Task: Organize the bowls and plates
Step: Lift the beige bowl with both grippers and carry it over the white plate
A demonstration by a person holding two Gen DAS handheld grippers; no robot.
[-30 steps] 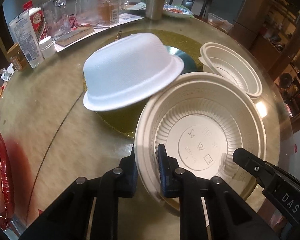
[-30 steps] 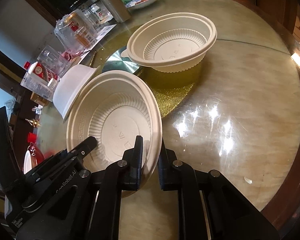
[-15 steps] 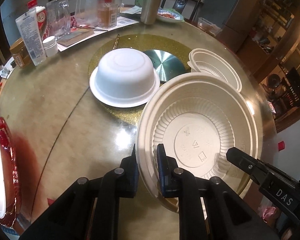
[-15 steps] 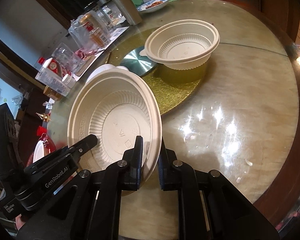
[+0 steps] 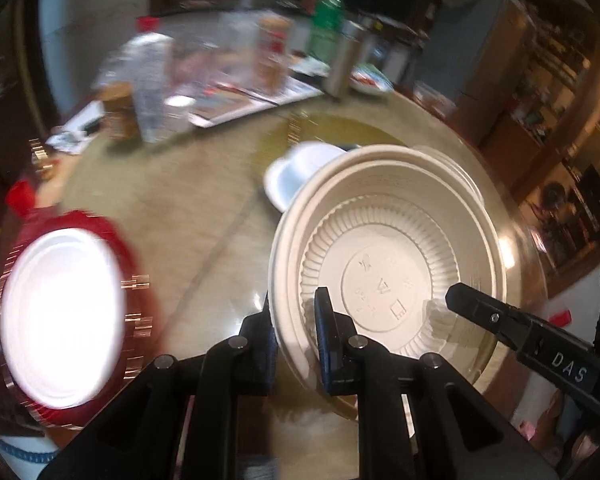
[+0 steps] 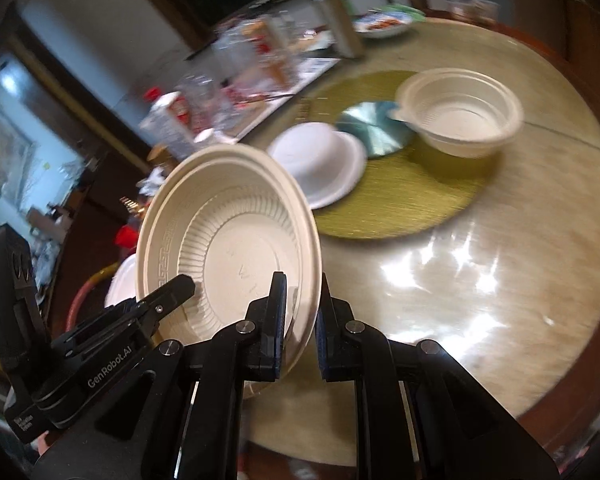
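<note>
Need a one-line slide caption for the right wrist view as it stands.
Both grippers, right and left, clamp the rim of a beige ribbed bowl above the round table.

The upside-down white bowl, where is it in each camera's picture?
Left wrist view: the upside-down white bowl sits just above the middle, partly hidden behind the rim of the big beige bowl that both grippers hold.
Right wrist view: the same bowl lies in full sight, up and right of the held bowl.
Shared landmark: the steel flask at the table's far side.
</note>
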